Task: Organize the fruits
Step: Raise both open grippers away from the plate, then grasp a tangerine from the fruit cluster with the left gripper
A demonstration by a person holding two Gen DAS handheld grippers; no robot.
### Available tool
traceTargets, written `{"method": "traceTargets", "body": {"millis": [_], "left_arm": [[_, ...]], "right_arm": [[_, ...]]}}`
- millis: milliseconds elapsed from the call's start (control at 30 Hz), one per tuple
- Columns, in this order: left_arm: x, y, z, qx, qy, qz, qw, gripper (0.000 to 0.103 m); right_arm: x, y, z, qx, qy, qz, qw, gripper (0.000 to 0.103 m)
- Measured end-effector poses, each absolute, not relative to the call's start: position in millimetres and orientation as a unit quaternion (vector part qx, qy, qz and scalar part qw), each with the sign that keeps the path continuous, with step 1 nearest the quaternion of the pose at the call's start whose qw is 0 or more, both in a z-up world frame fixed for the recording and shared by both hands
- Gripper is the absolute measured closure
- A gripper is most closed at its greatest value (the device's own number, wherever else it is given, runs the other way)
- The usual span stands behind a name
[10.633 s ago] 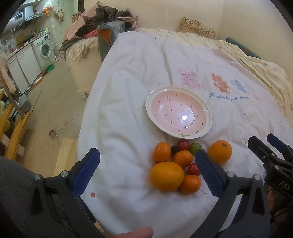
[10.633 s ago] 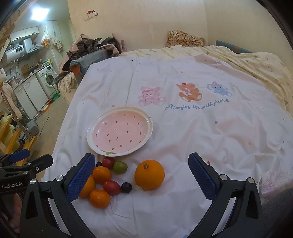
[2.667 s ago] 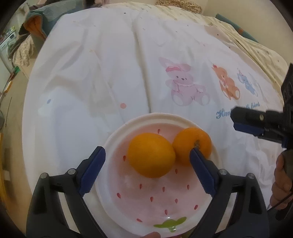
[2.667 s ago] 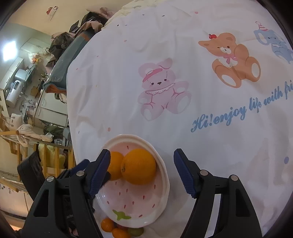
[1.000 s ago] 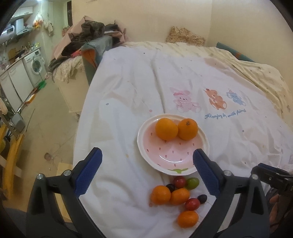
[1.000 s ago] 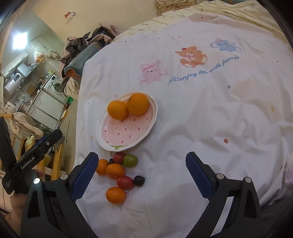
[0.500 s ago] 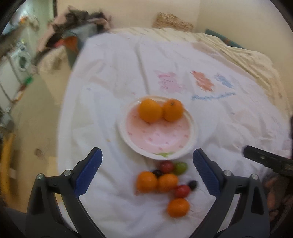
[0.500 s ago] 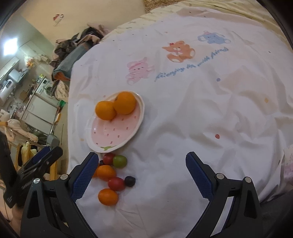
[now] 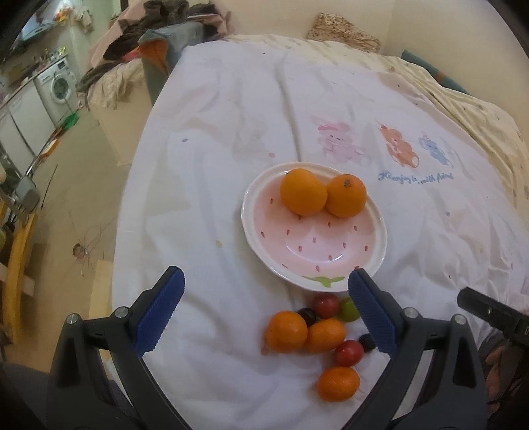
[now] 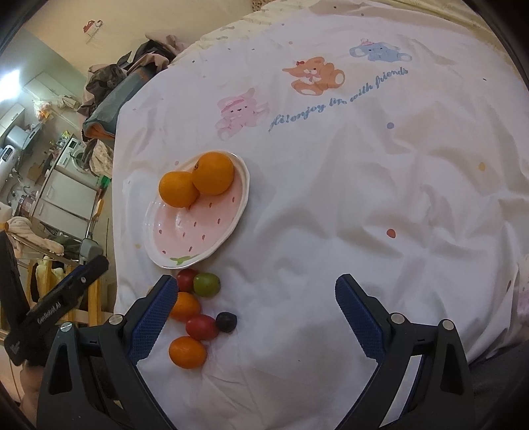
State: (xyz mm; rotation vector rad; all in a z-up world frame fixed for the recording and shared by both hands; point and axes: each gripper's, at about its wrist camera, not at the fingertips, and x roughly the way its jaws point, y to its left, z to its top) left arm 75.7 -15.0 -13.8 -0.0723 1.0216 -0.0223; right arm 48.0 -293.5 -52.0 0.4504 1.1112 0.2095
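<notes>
Two large oranges (image 9: pixel 322 196) sit touching at the far side of a pink plate (image 9: pixel 377 246) speckled with red seeds and edged in white, on a bed sheet (image 9: pixel 231 139) printed with cartoon animals. Just beside the plate's near rim lies a cluster of small fruit (image 9: pixel 317 325): three orange, two red, one green, two dark. The left claw (image 9: pixel 266 311) and right claw (image 10: pixel 253 316) both gape wide, holding nothing, above the sheet.

A white cartoon-printed sheet (image 9: pixel 330 109) covers the bed; clothes (image 9: pixel 155 20) pile beyond it, near a washing machine (image 9: pixel 58 87).
</notes>
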Motion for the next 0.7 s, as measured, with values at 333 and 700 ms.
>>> {"method": "traceTargets", "body": {"millis": [333,700], "left_arm": [[87.5,0.2,-49.9,-0.086,0.573,-0.005,0.815,0.006],[87.0,-4.4,-102.3,-0.163,0.666,-0.027,0.727,0.046]], "right_arm": [[56.6,-288.4,-61.8,0.221,0.537,0.105,0.807,0.005],[61.0,-287.1,-69.0,0.231,0.549,0.110,0.796,0.005]]}}
